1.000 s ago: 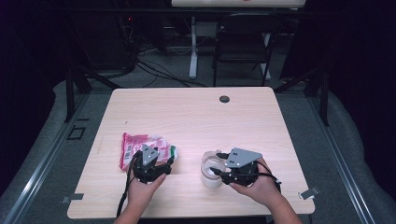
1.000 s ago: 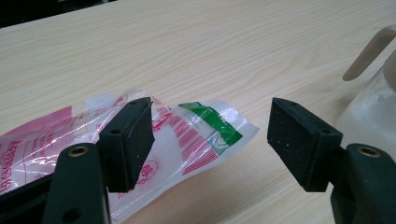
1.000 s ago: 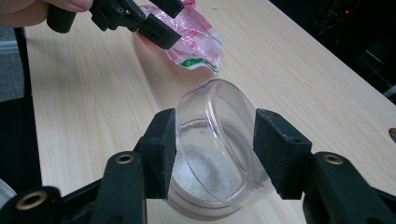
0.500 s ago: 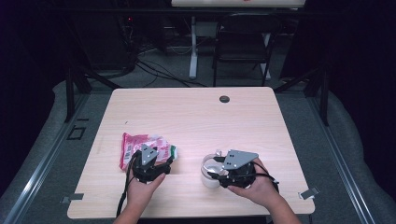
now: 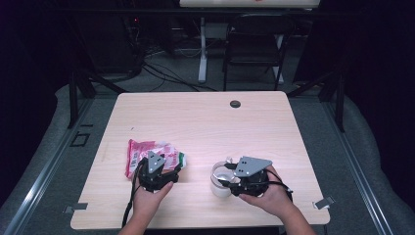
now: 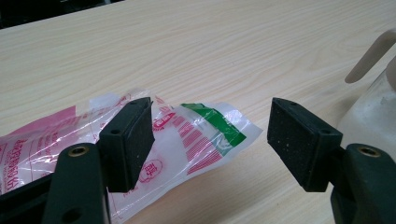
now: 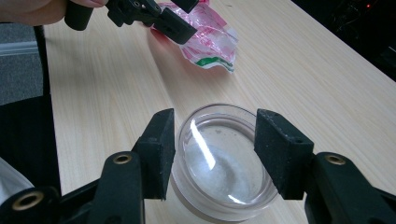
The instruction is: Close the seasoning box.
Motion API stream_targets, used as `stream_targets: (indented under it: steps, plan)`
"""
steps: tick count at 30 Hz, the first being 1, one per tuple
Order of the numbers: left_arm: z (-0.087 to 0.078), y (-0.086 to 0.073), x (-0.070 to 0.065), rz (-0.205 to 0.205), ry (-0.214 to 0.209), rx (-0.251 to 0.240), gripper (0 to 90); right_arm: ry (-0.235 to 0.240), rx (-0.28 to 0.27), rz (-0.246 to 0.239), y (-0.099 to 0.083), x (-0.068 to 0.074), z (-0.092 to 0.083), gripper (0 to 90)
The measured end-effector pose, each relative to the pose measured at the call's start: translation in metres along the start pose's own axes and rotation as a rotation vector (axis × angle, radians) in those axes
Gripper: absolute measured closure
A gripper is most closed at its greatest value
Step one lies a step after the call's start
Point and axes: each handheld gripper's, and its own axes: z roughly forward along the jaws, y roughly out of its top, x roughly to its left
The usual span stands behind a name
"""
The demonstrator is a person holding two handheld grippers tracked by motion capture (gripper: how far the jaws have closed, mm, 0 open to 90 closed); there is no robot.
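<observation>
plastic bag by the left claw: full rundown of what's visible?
The plastic bag is thin, crinkled clear film printed in pink-red stripes and text, with a green band at one corner. It lies flat on the wooden table, left of the glass jar. The left claw stands open over its green-banded end, not gripping it.

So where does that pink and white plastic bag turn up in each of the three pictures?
High view: the plastic bag lies left of centre, under the left tool.
Left gripper view: bag at lower left, between the open jaws.
Right gripper view: bag at top centre.
Shared landmark: the clear cup.
</observation>
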Motion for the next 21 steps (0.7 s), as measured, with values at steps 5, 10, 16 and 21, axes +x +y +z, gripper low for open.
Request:
stream_targets:
  steps: [5,10,16,21]
  plan:
    - [0.0,0.0,0.001,0.001,0.003,-0.001,31.3,-0.006,-0.006,0.006,0.0,-0.001,-0.001,48.3]
    - [-0.001,0.0,0.002,-0.006,0.003,-0.006,31.4,-0.019,-0.015,0.023,-0.002,-0.005,-0.004,48.3]
    - [-0.001,0.0,0.003,-0.01,0.006,-0.006,31.3,-0.041,-0.023,0.048,-0.004,-0.011,-0.008,48.3]
    - [-0.002,0.0,0.005,-0.014,0.008,-0.006,31.3,-0.07,-0.028,0.077,-0.007,-0.019,-0.012,48.3]
